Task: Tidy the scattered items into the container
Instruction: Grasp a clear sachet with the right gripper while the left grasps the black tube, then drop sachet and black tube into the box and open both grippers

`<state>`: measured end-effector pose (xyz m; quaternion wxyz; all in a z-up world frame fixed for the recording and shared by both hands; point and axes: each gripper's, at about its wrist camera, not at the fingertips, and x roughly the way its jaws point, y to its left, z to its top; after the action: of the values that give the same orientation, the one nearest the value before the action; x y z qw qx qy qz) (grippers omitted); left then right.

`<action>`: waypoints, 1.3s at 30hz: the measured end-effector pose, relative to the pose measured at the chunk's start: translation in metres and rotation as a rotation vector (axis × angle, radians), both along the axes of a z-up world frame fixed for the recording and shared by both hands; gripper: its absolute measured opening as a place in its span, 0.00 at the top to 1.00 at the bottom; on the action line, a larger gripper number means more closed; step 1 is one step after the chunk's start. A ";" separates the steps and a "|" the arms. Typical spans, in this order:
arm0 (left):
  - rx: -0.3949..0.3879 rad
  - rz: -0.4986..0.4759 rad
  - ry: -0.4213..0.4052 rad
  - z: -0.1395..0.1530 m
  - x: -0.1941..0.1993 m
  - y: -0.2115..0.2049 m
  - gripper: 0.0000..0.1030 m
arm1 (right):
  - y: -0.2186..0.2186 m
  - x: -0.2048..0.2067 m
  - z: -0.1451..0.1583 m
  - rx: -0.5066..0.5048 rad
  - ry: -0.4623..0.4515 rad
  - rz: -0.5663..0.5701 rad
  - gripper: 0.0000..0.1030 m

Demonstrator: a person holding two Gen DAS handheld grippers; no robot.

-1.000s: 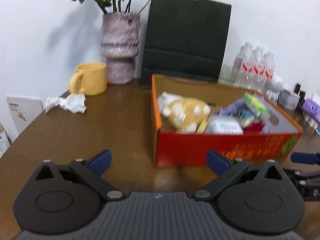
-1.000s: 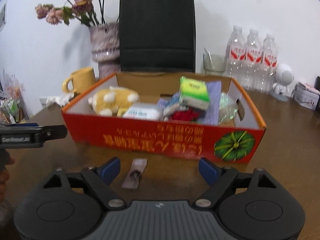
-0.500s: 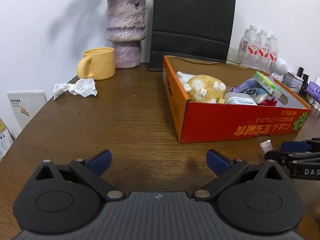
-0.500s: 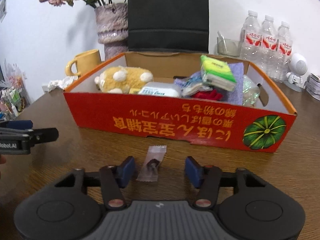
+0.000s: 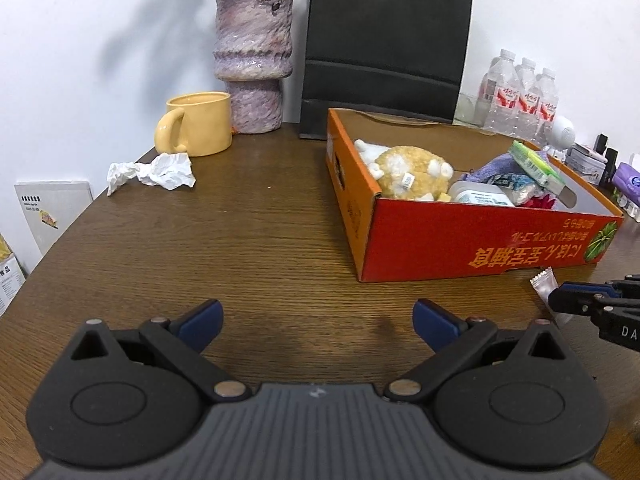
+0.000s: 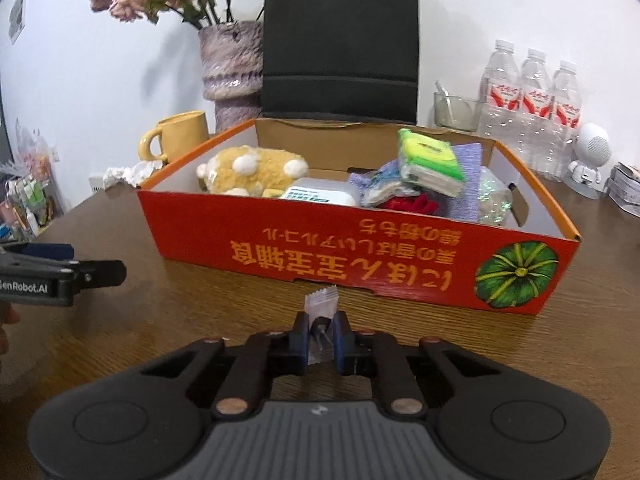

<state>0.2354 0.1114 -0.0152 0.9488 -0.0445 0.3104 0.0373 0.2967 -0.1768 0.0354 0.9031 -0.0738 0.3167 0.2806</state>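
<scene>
Right gripper (image 6: 321, 330): jaws drawn in on a small clear sachet (image 6: 320, 312), blue pads pressing its two sides; its crimped top end pokes out ahead of the fingertips, low over the wooden table (image 6: 200, 312).
Left gripper (image 5: 316, 314): jaws spread wide, nothing between them, hovering over bare tabletop.
Orange box (image 6: 360, 256): just ahead of the right gripper, its printed front wall near the sachet; ahead and to the right of the left gripper.
Box contents: yellow plush toy (image 6: 252, 170), green tissue pack (image 6: 430, 160), white tub, purple cloth.
Crumpled tissue (image 5: 154, 170): ahead-left of the left gripper, well apart, beside a yellow mug (image 5: 198, 124).
</scene>
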 end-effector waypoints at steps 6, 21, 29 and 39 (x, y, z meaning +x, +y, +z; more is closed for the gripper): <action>-0.004 -0.024 -0.013 0.002 -0.009 -0.021 0.00 | -0.019 -0.003 0.005 0.036 0.000 -0.018 0.90; -0.012 -0.140 0.044 0.002 -0.034 -0.121 0.01 | -0.110 -0.032 0.000 0.057 0.016 -0.079 0.90; 0.028 -0.116 0.091 -0.004 -0.043 -0.158 0.21 | -0.146 -0.041 0.001 0.095 0.020 -0.067 0.90; 0.042 -0.097 0.078 -0.005 -0.051 -0.174 0.88 | -0.167 -0.045 0.002 0.145 0.031 -0.051 0.90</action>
<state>0.1843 -0.0629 -0.0203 0.9375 -0.0080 0.3480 -0.0008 0.2515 -0.3438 0.0374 0.9079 0.0045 0.3113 0.2807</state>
